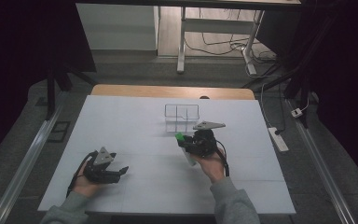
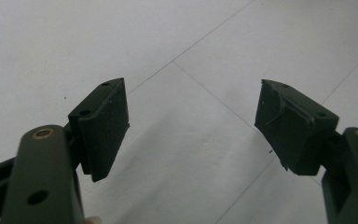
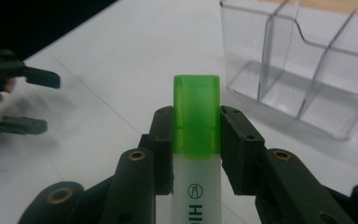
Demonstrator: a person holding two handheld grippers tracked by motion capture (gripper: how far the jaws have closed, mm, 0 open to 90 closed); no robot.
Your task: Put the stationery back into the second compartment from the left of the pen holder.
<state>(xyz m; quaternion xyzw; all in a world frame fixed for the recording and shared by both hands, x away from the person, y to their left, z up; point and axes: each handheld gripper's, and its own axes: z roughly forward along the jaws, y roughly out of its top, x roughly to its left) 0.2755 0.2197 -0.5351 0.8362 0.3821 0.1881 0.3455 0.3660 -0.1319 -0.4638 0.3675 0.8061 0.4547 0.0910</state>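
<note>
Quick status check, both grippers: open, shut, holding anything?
Left gripper: open, nothing between its jaws.
Right gripper: shut on the white highlighter with a translucent green cap.

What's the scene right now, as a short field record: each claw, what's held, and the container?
left claw: open, nothing between its jaws, resting low over the white table
right claw: shut on the highlighter
highlighter: white body, green cap, cap end pointing toward the organizer
organizer: clear plastic, divided into compartments, upright, nothing visible inside
gap: highlighter not yet over the organizer; the organizer stands just beyond it
</note>
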